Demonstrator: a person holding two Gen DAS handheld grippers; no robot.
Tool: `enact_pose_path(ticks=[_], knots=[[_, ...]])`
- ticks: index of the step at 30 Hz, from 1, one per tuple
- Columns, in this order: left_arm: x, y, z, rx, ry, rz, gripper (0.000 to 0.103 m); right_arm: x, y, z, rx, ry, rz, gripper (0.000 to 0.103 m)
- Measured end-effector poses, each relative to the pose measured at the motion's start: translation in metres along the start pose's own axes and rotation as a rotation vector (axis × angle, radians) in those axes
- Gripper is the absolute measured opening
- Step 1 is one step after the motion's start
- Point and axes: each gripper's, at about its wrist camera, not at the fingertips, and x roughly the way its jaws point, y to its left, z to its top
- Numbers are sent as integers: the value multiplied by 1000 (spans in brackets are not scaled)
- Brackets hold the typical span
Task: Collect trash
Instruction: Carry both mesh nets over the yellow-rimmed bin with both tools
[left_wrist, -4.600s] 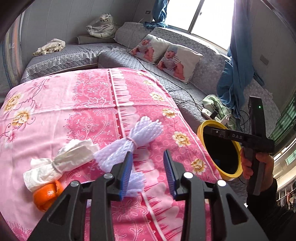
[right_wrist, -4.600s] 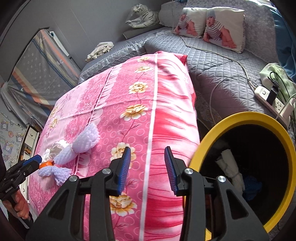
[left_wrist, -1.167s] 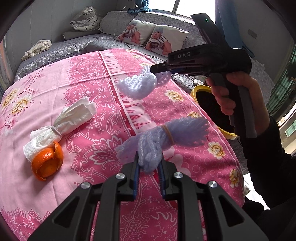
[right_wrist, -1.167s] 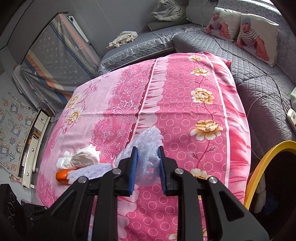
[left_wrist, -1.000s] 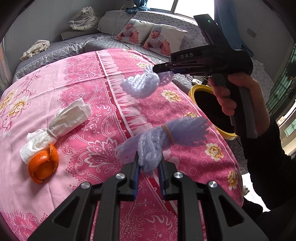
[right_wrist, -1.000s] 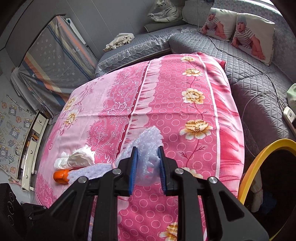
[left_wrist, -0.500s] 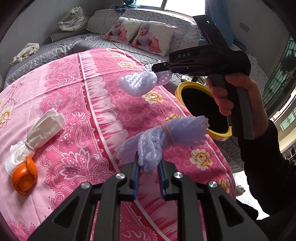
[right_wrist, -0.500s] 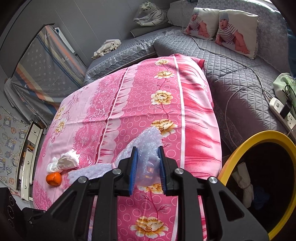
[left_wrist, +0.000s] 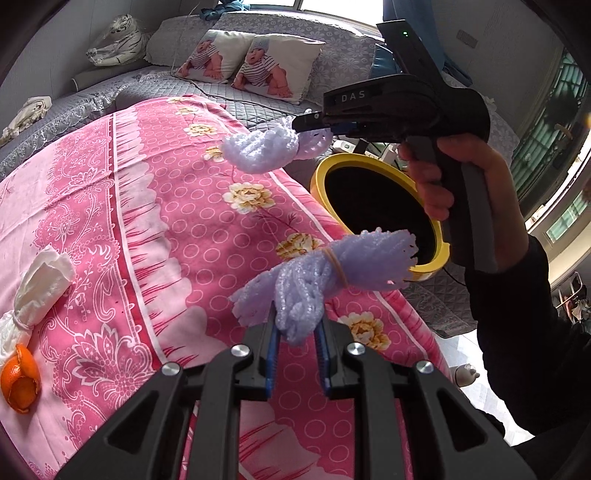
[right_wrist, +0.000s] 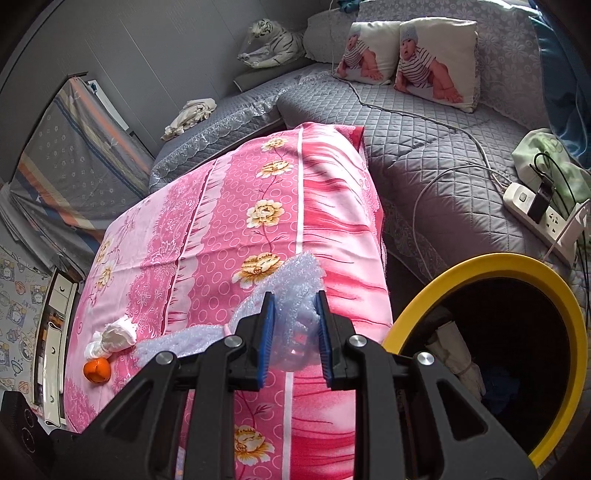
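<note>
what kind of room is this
Most likely a home living room or bedroom: a grey quilted corner sofa with baby-print cushions, a pink floral cloth spread over a raised surface, and a plush white tiger on the sofa back.

Both grippers point steeply downward. The left gripper (left_wrist: 295, 332) has its 2 blue-padded jaws drawn close together, pinching a purple foam net bundle (left_wrist: 317, 273) that sticks up and out from between them. The right gripper (right_wrist: 293, 325) is likewise clamped, its pads pressing a second foam net (right_wrist: 291, 295) from both sides. In the left wrist view the right hand (left_wrist: 454, 177) wraps around the black pistol grip of its gripper, fingers curled on the front, with a dark sleeve (left_wrist: 528, 332) covering the forearm below it.
</note>
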Motion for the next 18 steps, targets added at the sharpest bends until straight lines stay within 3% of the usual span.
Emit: enact_pose_path(ticks=[18], knots=[[31, -40, 41, 72, 12, -53, 16, -29, -57, 2, 61, -57, -93, 20]])
